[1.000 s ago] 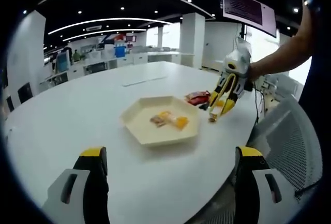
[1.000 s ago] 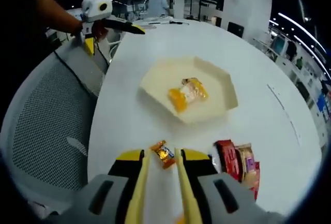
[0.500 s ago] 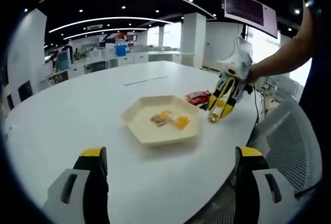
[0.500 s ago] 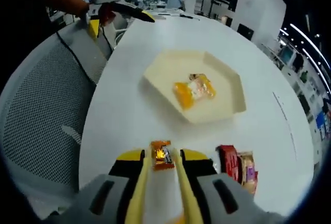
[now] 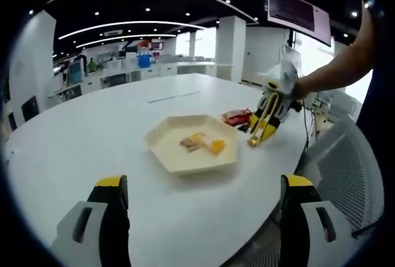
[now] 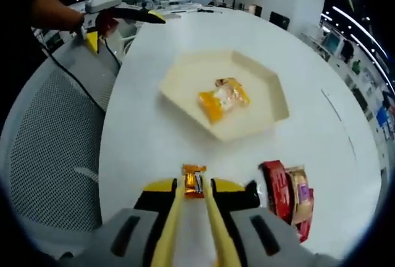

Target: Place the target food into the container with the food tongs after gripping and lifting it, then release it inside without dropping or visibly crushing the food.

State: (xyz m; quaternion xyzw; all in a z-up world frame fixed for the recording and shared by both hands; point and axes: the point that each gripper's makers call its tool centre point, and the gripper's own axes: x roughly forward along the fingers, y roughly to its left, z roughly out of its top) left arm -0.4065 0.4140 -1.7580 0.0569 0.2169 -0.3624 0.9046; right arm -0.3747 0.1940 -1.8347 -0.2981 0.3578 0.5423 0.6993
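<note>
A small orange-wrapped candy (image 6: 193, 180) sits between the tips of the yellow food tongs (image 6: 185, 230). My right gripper (image 6: 196, 188) is shut on those tongs, low over the white table. The cream hexagonal tray (image 6: 271, 88) lies beyond it and holds an orange snack packet (image 6: 223, 98). In the left gripper view the tray (image 5: 185, 163) is centre, and the right gripper (image 5: 266, 114) with the tongs reaches down at its right. My left gripper (image 5: 203, 187) hangs open and empty near the table's edge; it also appears, held by a hand, as the left gripper (image 6: 108, 8).
Red and pink snack packets (image 6: 290, 196) lie right of the tongs, and the red packets (image 5: 236, 116) sit beside the tray. A grey mesh chair (image 6: 49, 131) stands against the table's curved edge. White table (image 5: 92, 137) stretches left of the tray.
The tong arms have drawn closer together, and the candy now sits between their tips. The right gripper has dropped slightly toward the table. The left gripper has stayed where it was.
</note>
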